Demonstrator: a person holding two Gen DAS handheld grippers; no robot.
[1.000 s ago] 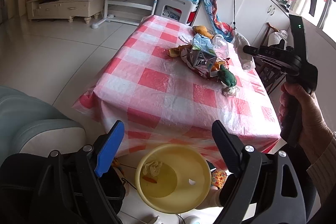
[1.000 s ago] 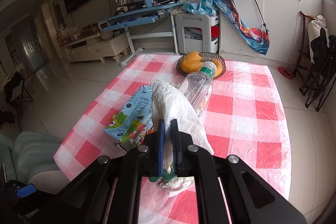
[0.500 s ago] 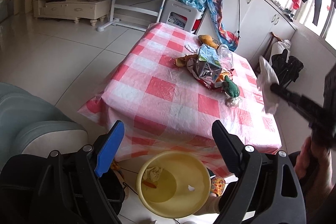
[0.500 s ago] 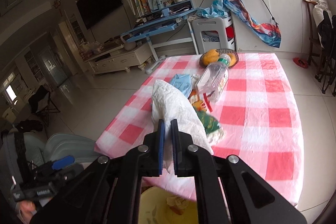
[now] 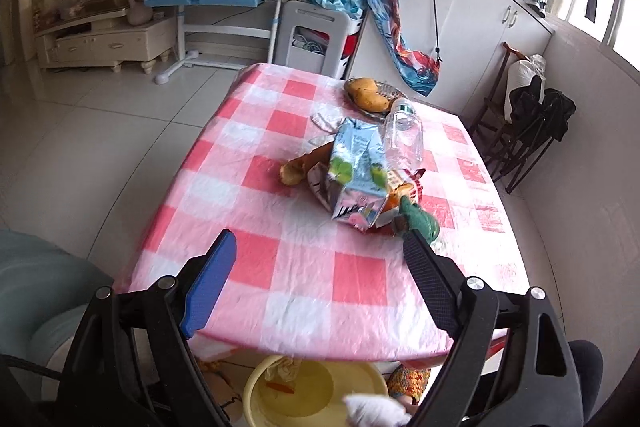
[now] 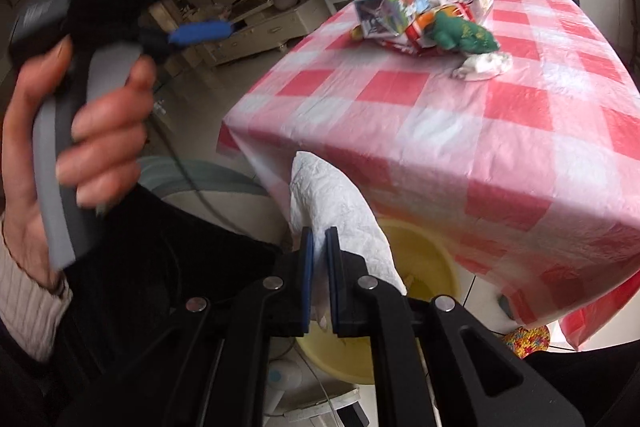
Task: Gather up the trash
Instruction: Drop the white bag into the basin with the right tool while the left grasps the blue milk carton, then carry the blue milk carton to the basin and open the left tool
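Right gripper (image 6: 319, 247) jaws clamped on a crumpled white tissue (image 6: 332, 203), soft, light, pinched at its lower edge, hanging just above the yellow bin (image 6: 436, 247) beyond them under the desk (image 6: 460, 131) edge; left gripper (image 5: 320, 279) jaws spread wide, empty, carton (image 5: 356, 175) pile ahead.

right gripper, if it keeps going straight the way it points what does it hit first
Probably the yellow basin on the floor below the table edge. The right gripper, shut on a white crumpled tissue, points down at it, though depth is unclear.
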